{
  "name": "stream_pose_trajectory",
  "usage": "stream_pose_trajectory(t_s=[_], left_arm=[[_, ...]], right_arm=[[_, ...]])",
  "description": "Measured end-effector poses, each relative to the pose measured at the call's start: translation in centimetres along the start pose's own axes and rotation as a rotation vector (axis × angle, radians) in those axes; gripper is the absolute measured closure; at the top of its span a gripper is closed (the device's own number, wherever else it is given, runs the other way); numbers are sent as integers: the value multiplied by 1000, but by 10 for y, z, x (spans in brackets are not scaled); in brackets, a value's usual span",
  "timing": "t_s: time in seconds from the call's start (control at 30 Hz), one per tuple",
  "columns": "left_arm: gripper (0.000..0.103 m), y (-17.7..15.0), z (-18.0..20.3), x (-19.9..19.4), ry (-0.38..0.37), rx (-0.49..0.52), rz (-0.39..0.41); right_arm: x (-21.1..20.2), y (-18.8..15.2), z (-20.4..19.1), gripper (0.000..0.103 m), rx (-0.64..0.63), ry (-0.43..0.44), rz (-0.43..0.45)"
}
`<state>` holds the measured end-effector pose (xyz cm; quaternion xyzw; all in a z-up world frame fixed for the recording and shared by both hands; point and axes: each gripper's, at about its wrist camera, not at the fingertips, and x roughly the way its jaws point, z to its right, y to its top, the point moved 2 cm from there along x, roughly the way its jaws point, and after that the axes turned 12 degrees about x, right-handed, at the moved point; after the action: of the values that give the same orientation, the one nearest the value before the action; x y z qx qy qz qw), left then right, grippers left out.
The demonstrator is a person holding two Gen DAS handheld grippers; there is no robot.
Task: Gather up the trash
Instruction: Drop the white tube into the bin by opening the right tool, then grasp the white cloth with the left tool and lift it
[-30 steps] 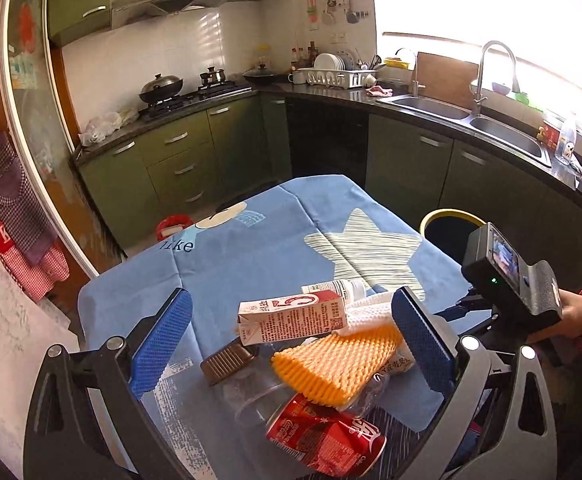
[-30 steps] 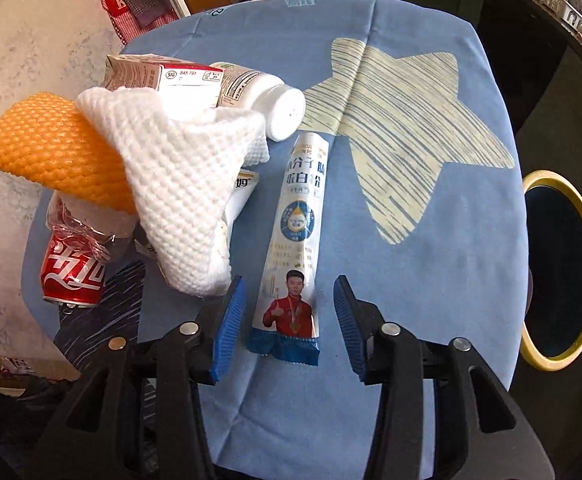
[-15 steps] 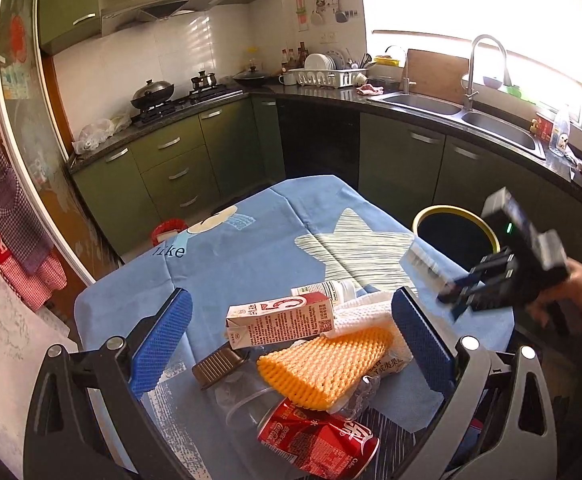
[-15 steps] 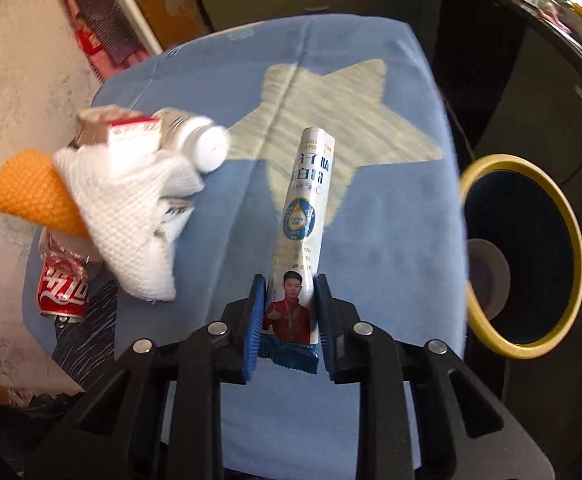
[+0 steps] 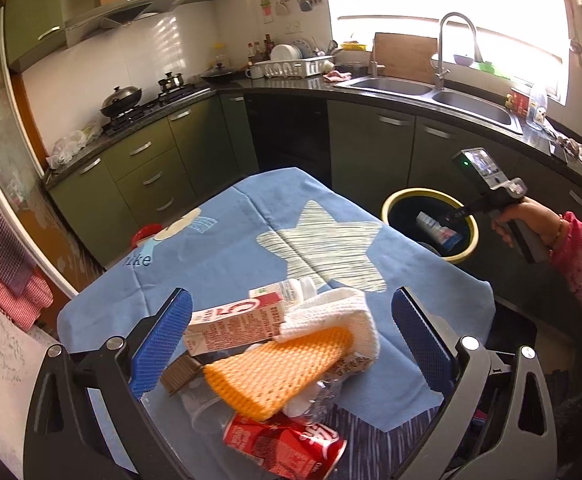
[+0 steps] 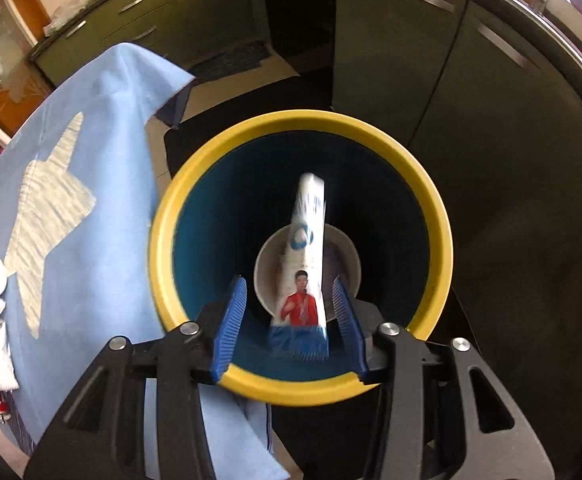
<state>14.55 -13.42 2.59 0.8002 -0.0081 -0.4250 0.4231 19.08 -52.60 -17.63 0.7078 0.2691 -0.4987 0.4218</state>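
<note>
My right gripper is open above the yellow-rimmed bin. The white and blue tube hangs blurred between the parted fingers, apart from both pads, over the bin's mouth. In the left wrist view the tube shows inside the bin beside the table. My left gripper is open and empty over a trash pile: a carton, a white cloth, an orange foam net, a red can, a white bottle.
The blue star tablecloth covers the table. Green cabinets and a sink counter stand behind the bin. A brown piece and clear plastic lie in the pile. A grey bowl lies at the bin's bottom.
My right gripper closed on the tube, carried it off the table to above the bin, and has opened; the tube is loose. My left gripper stayed open over the pile.
</note>
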Motion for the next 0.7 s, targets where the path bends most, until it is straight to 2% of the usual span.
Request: stream_pose_trajectory(t_s=[0.3, 0.53, 0.63, 0.7], left_arm=[[5, 17, 43, 49, -52, 86, -98], [6, 17, 62, 97, -34, 133, -212], [20, 16, 65, 112, -31, 142, -257], [39, 13, 64, 120, -30, 142, -285]], right_arm=[[-7, -22, 0, 58, -40, 92, 16], [-20, -37, -5, 58, -79, 159, 22], [-25, -41, -7, 58, -89, 183, 26], [-26, -43, -9, 58, -97, 198, 26]])
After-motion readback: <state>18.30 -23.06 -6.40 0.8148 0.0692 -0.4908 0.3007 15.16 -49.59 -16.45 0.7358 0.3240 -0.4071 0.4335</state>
